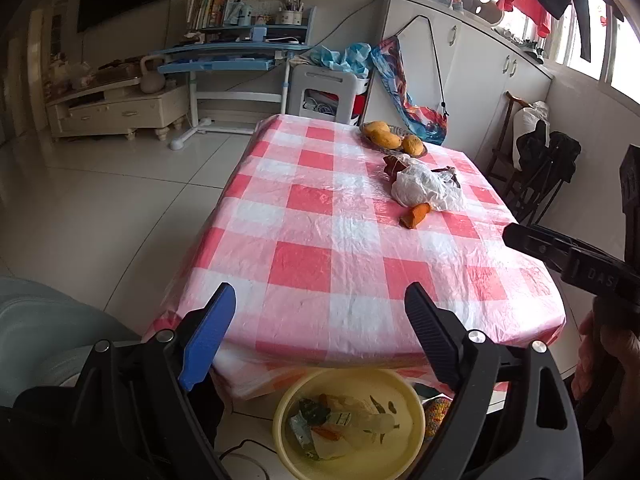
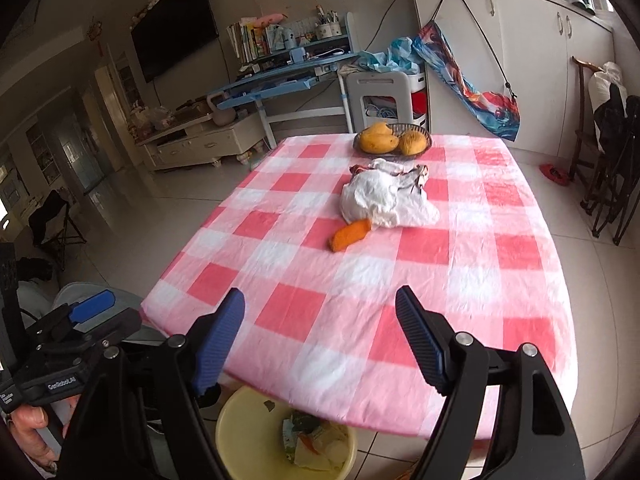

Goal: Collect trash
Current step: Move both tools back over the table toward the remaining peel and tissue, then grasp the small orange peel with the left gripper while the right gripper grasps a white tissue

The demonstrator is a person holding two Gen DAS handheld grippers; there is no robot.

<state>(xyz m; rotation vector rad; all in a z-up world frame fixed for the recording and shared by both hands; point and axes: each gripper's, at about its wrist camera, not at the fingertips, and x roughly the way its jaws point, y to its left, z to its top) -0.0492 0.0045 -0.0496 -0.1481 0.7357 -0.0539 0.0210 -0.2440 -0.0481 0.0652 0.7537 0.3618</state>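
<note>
A table with a pink-and-white checked cloth (image 1: 304, 216) (image 2: 400, 272) holds trash: a crumpled white plastic bag (image 1: 424, 188) (image 2: 384, 196), brown wrapper scraps (image 1: 392, 166) (image 2: 420, 172) beside it, and an orange peel piece (image 1: 416, 215) (image 2: 350, 235) in front of it. A yellow bin (image 1: 348, 424) (image 2: 280, 432) with rubbish in it stands on the floor below the table's near edge. My left gripper (image 1: 320, 304) is open and empty above the near edge and the bin. My right gripper (image 2: 320, 308) is open and empty over the near part of the table; it also shows in the left wrist view (image 1: 560, 252).
A dark basket with three mangoes (image 1: 394, 138) (image 2: 392, 141) sits at the table's far end. Beyond stand a blue desk (image 1: 236, 56), a white stool (image 1: 324, 92), white cabinets (image 1: 480, 60) and folding chairs (image 2: 612, 152) at the right.
</note>
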